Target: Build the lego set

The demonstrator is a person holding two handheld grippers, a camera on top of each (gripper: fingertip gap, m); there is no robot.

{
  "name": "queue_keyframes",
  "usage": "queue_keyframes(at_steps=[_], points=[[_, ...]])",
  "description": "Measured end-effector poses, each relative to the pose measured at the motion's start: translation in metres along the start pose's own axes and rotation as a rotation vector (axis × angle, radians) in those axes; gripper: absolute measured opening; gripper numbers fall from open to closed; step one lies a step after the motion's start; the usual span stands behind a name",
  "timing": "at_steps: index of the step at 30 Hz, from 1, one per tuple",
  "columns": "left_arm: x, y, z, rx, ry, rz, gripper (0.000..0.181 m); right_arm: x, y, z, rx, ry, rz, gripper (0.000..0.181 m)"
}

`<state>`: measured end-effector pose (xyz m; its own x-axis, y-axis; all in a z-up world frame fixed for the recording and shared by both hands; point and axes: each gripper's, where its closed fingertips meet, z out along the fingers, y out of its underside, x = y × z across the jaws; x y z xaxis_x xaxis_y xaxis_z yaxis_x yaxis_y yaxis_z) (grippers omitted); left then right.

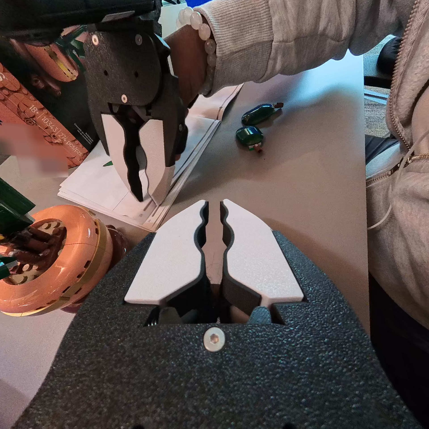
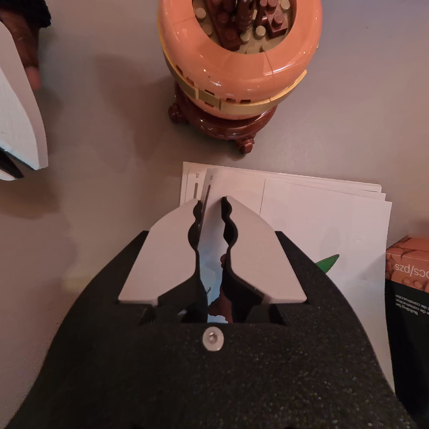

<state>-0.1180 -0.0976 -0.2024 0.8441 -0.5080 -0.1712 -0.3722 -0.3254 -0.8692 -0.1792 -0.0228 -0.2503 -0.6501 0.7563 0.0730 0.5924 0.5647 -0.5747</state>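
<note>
Left gripper (image 1: 214,203) jaws slightly parted – grey table (image 1: 290,209), booklet (image 1: 97,185) beyond.

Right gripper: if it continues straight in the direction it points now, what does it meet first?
Probably the instruction booklet: the right gripper already has a lifted page between its fingers. Beyond it stands the pot model, though depth is unclear.

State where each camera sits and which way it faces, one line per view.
Left wrist view: on the left gripper, facing across the table toward the leaf pieces; the right gripper, wrist and sleeve show.
Right wrist view: on the right gripper, facing down on the booklet; the left gripper's finger shows.
Shared: the pot, booklet, box.
</note>
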Motion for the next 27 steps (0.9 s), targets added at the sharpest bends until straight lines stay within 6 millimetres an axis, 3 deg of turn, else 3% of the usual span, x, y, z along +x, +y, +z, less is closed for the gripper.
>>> queue_keyframes(at_steps=[6, 10, 13, 16, 21, 27], points=[[0.0, -0.001, 0.0, 0.002, -0.002, 0.005, 0.009, 0.006, 0.0, -0.003, -0.01, 0.069, -0.066, 0.005], [-0.002, -0.002, 0.0, 0.01, -0.015, 0.0, 0.009, 0.017, -0.003, -0.024, 0.05, 0.164, -0.053, 0.001], [-0.006, -0.005, -0.001, 0.033, -0.041, -0.007, 0.01, 0.022, -0.009, -0.063, 0.226, 0.228, 0.039, 0.001], [-0.014, -0.01, -0.004, 0.073, -0.087, -0.025, 0.01, 0.023, -0.003, -0.121, 0.452, 0.307, 0.165, 0.001], [-0.025, -0.033, -0.003, 0.217, -0.174, -0.11, 0.01, 0.013, 0.034, -0.212, 0.796, 0.418, 0.327, 0.0], [-0.021, -0.06, 0.017, 0.317, -0.159, -0.233, 0.011, 0.006, 0.103, -0.251, 0.814, 0.601, 0.438, 0.0]])
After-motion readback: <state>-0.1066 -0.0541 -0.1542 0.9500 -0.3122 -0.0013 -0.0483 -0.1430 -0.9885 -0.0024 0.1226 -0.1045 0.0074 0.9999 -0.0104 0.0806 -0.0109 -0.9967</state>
